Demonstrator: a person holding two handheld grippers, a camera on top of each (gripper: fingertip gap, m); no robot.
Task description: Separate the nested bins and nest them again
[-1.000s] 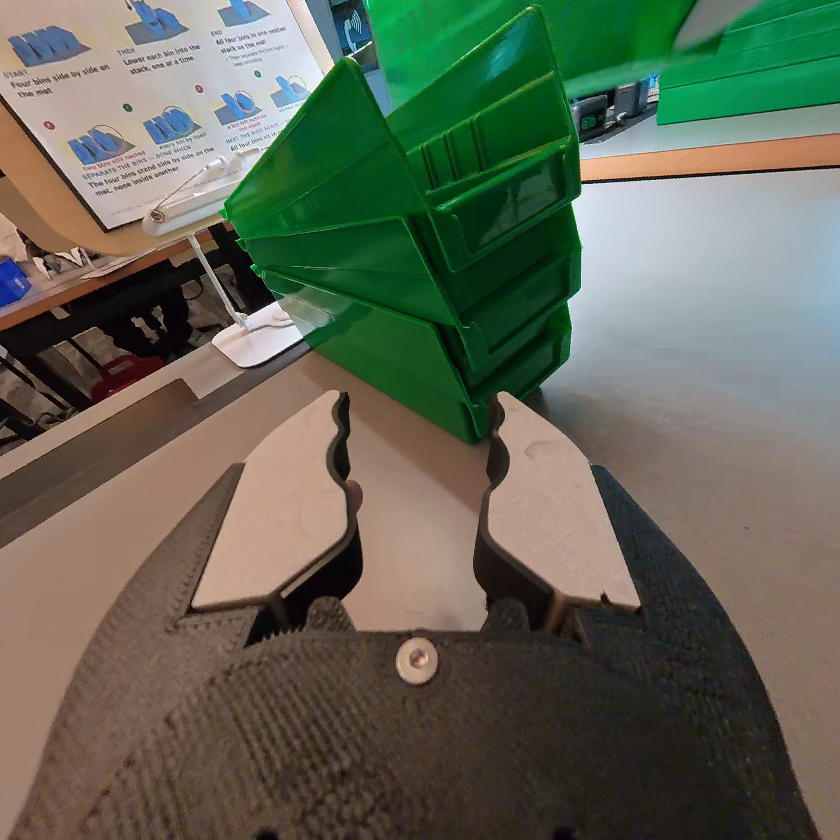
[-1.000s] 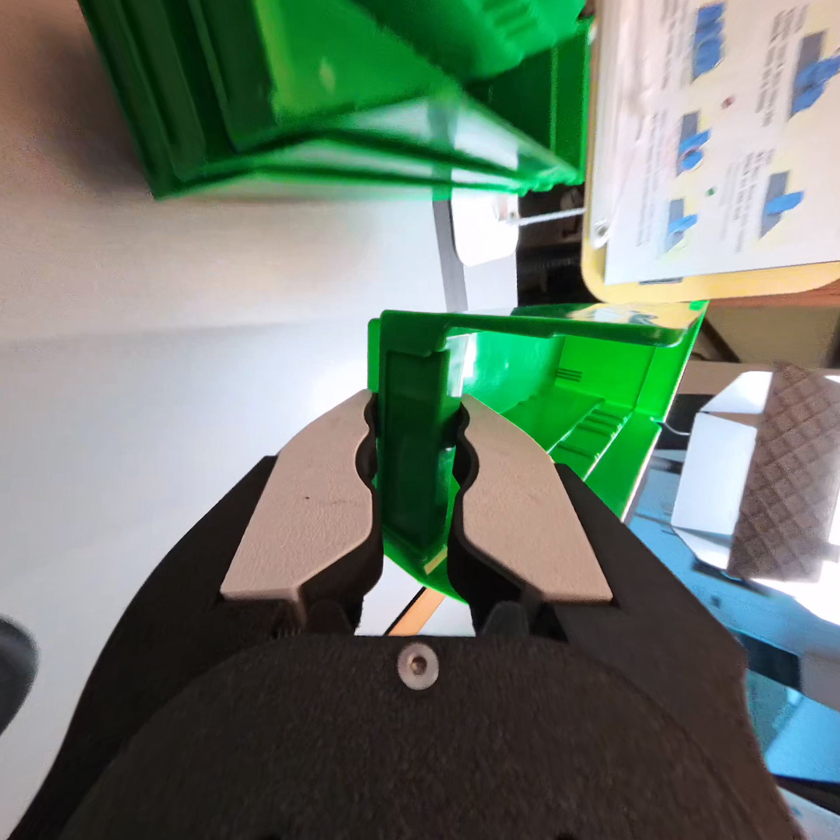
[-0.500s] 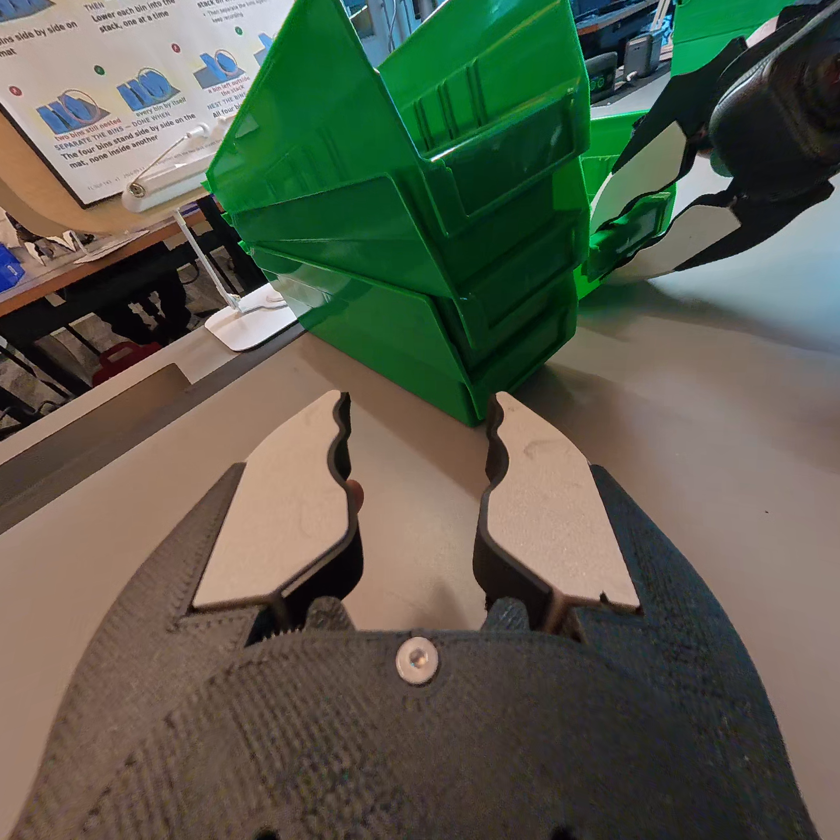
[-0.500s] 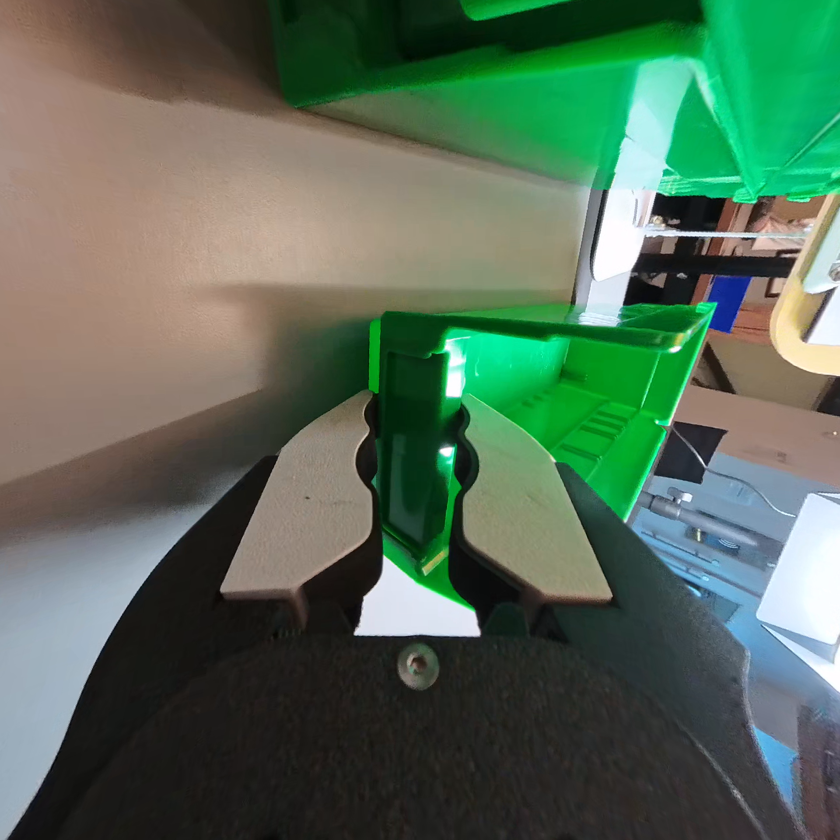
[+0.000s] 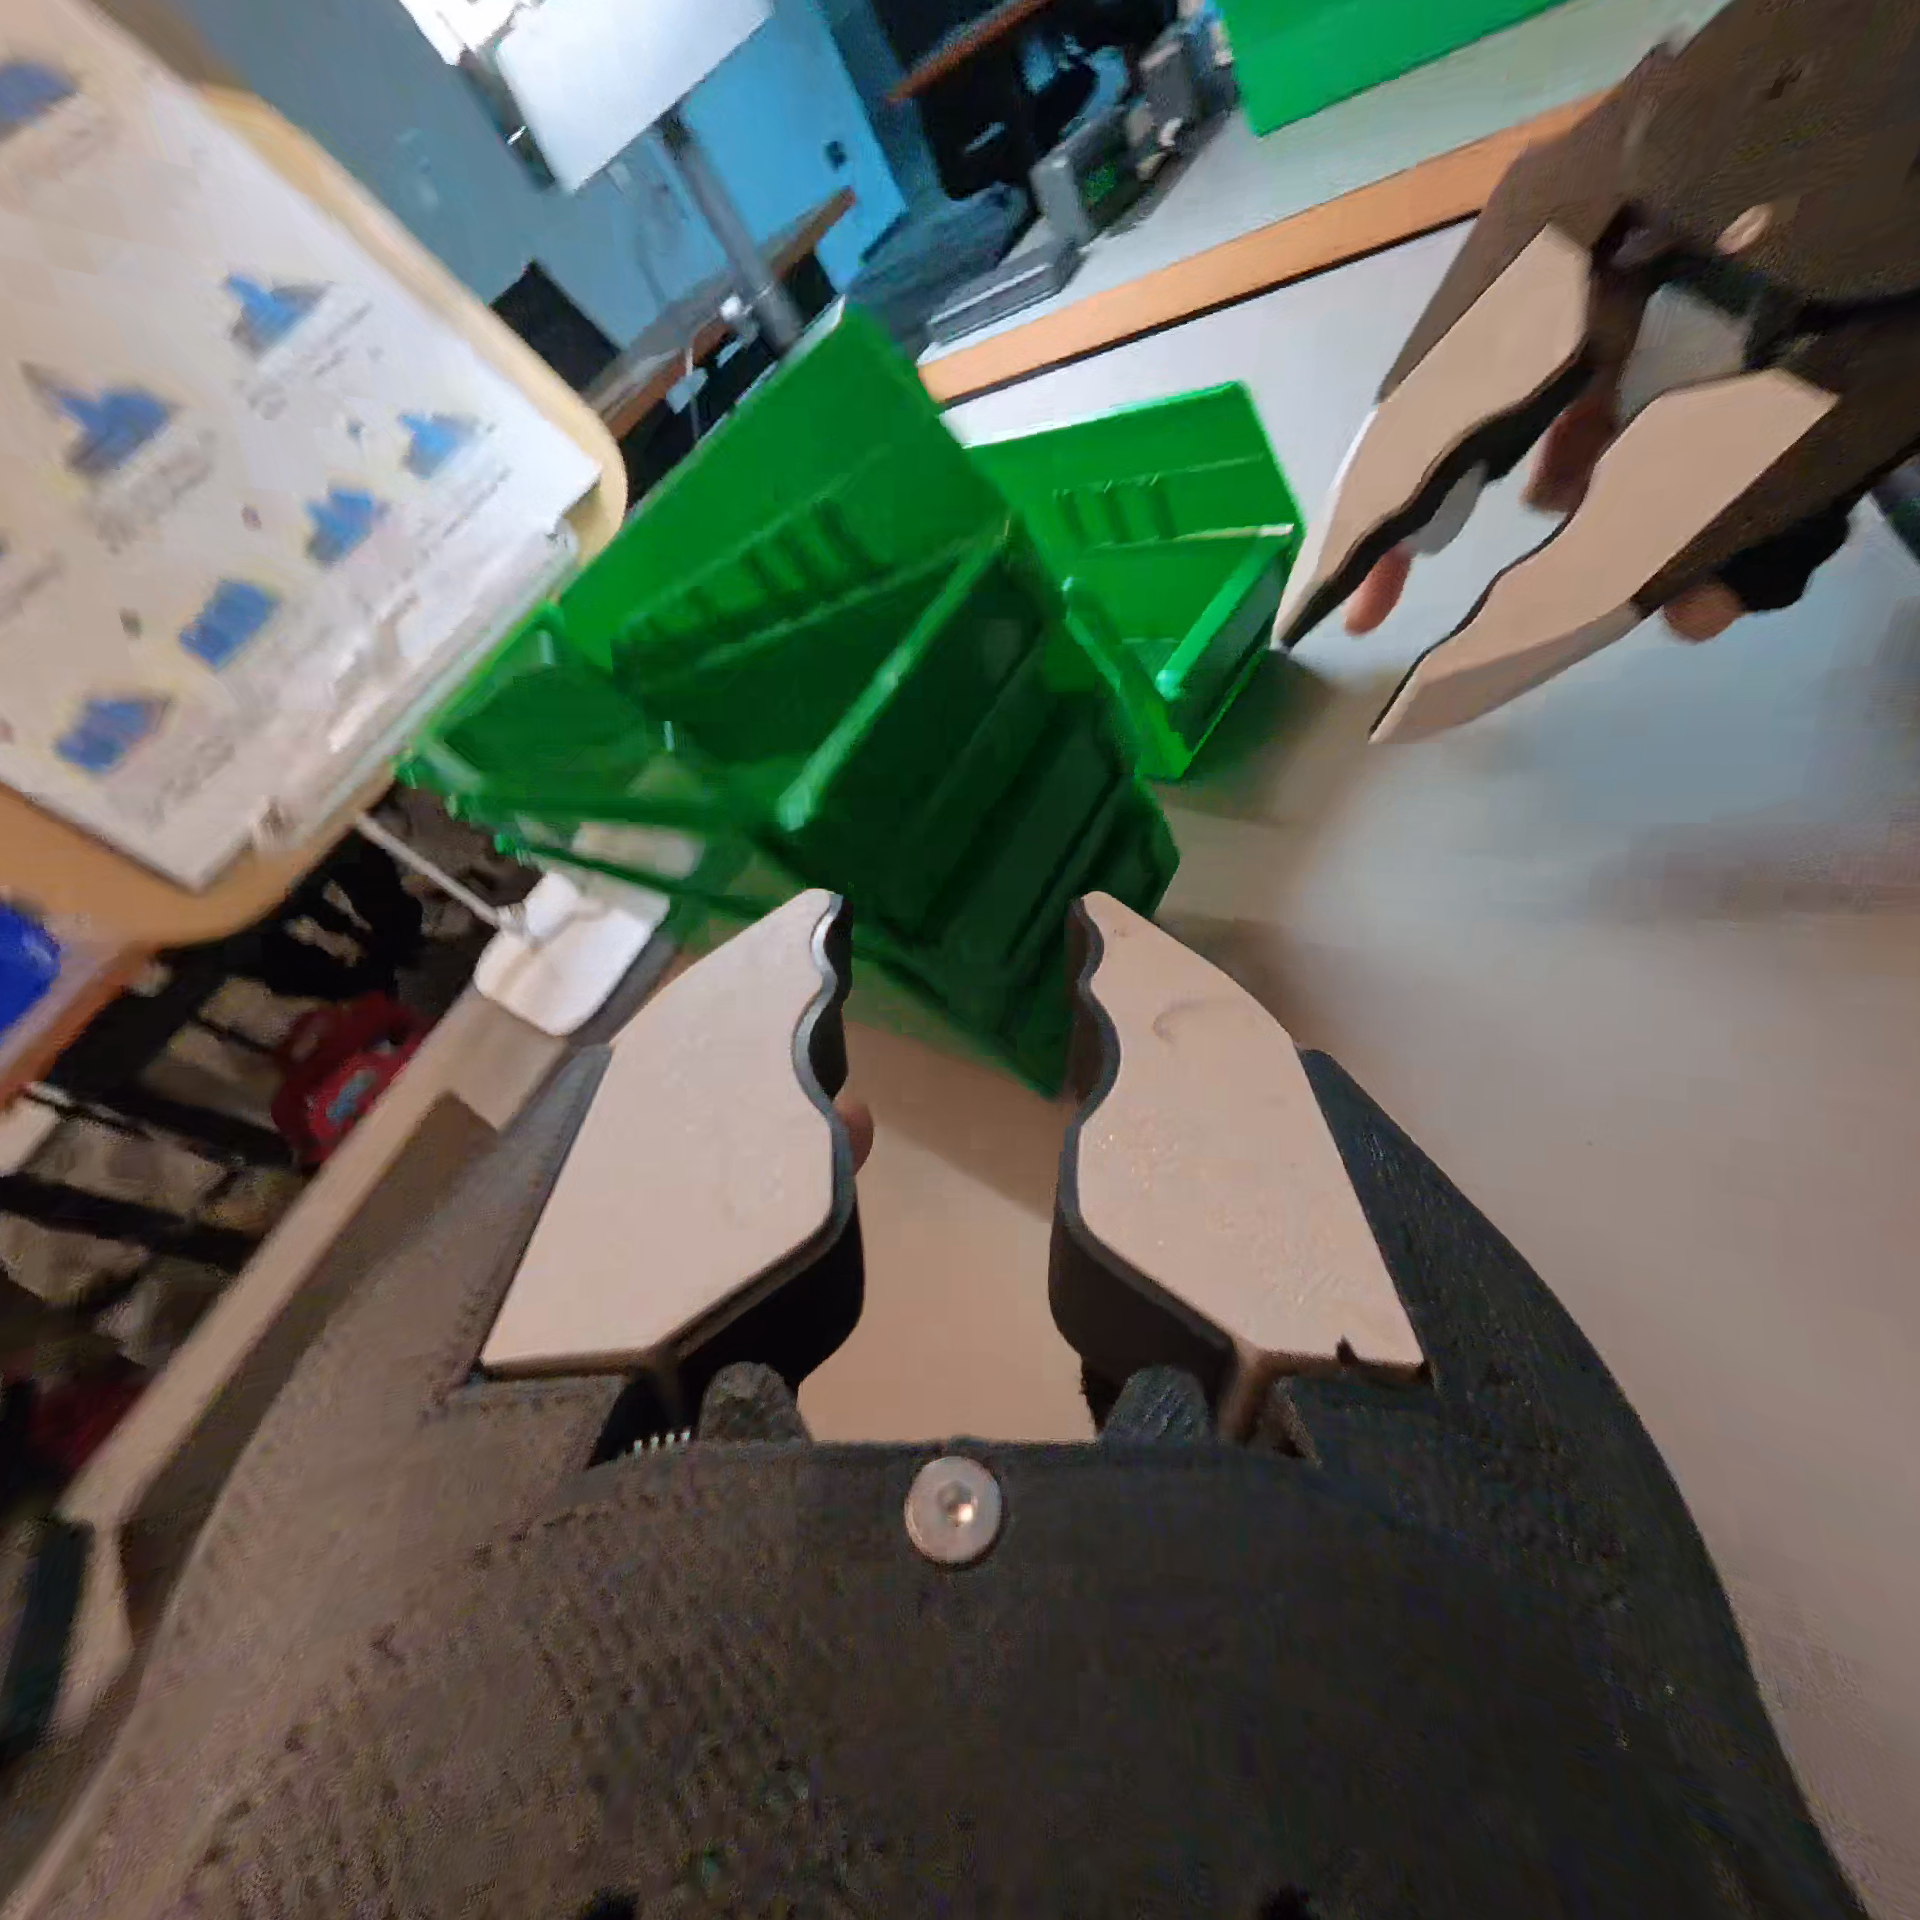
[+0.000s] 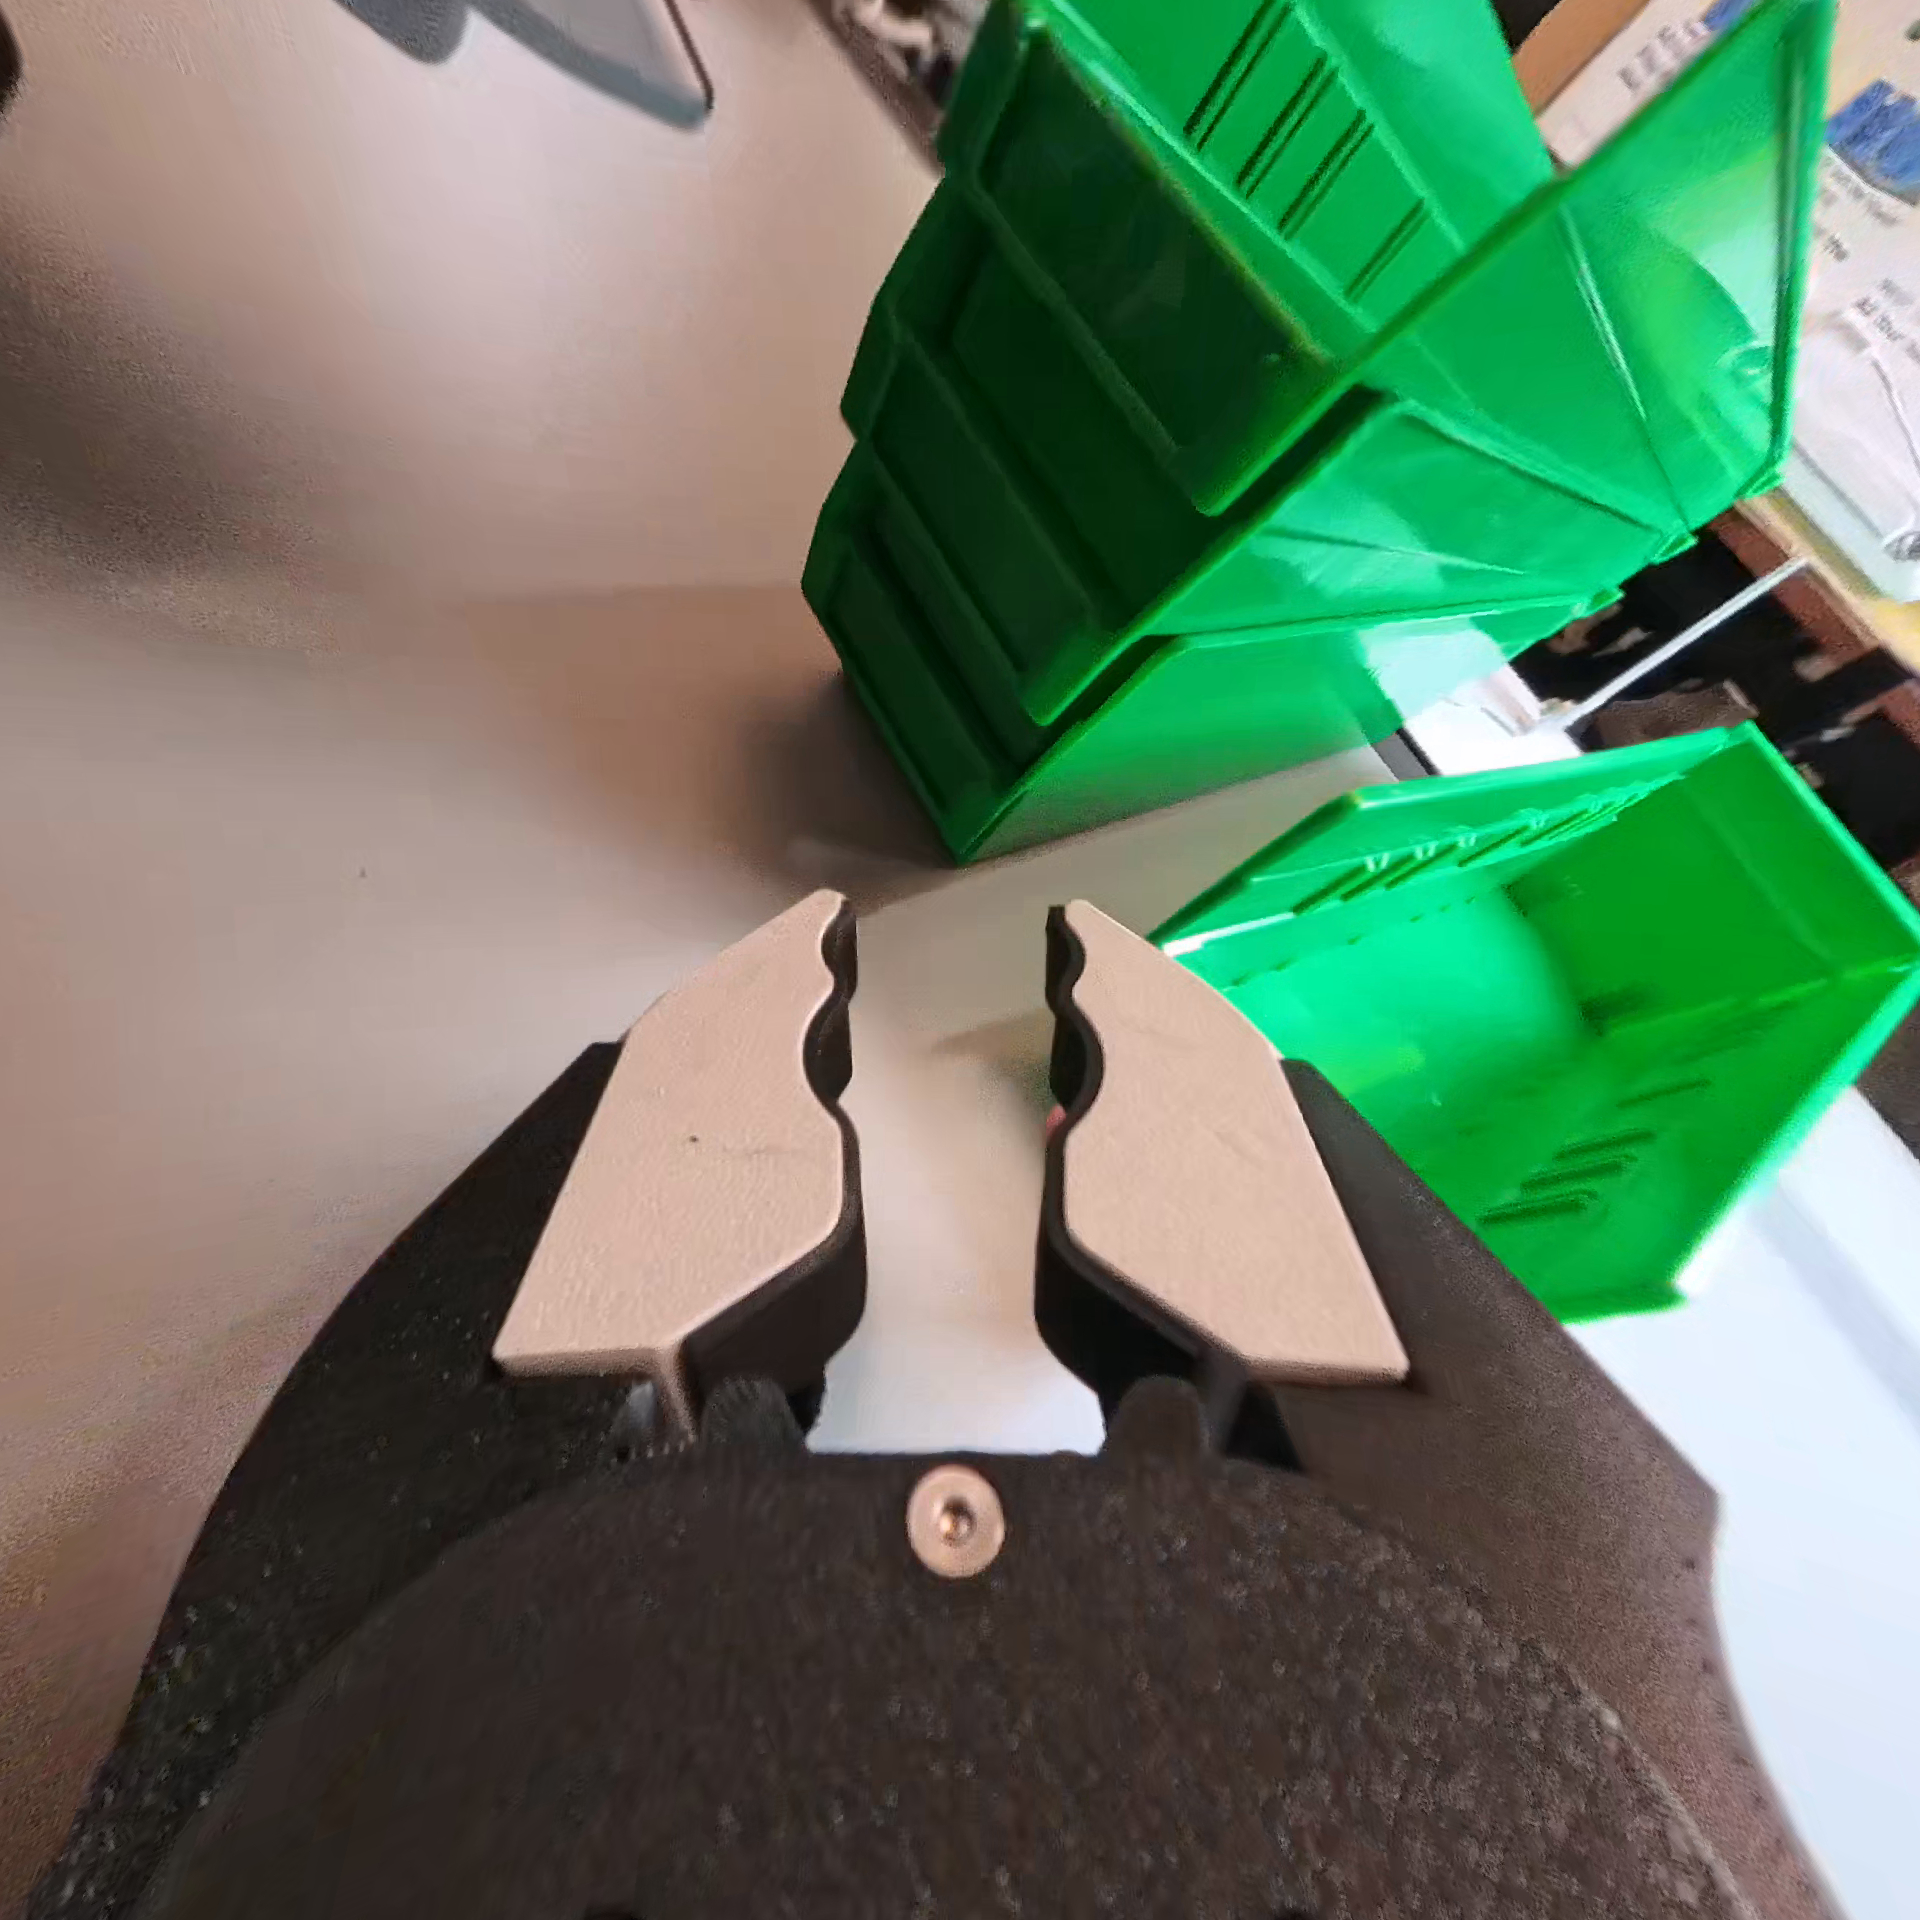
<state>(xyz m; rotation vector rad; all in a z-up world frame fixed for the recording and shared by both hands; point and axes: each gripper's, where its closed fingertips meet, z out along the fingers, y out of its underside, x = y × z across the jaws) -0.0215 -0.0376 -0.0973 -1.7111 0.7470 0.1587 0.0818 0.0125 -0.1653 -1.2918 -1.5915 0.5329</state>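
Nested stack of green bins [image 6: 1226, 436] stands on grey surface [image 6: 364, 831]; single green bin [image 6: 1558, 1049] just beside it. Right tongs [image 6: 951, 925] agape, empty. Left view alone shows instruction board [image 5: 239, 468] beside stack; left tongs [image 5: 956, 914] agape, empty.

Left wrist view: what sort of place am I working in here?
Probably a lab or workshop set up for recording tasks. An illustrated instruction sheet stands beside the stack of green bins on a grey worktable, and more benches with electronic gear fill the background.
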